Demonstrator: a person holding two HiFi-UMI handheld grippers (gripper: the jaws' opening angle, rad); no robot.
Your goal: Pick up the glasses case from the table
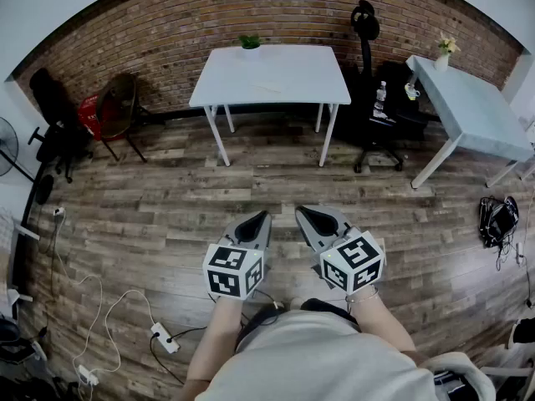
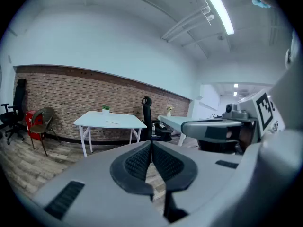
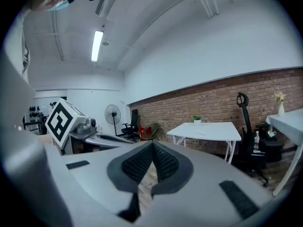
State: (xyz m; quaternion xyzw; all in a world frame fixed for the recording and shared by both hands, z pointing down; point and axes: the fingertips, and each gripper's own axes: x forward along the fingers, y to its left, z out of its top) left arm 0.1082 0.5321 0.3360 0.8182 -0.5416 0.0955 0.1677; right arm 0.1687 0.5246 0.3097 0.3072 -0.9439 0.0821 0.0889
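Left tool [image 1: 262, 216] and right tool [image 1: 303, 212]: jaws pressed together, nothing gripped, side by side at waist height above wood floor [image 1: 167, 224]. Well apart from white counter [image 1: 292, 69] ahead. Glasses case not confirmed: only a thin pale item [image 1: 269, 87] on that top, too small to identify.

Risks: arriving with jaws closed and shoving the case off the edge; taking the wrong object.

Around: potted plant [image 1: 249, 42] at the counter's rear, office chair [image 1: 368, 73] right of it, power strip [image 1: 165, 338] with cables left, a likely trip hazard. No obstacle on the straight approach.
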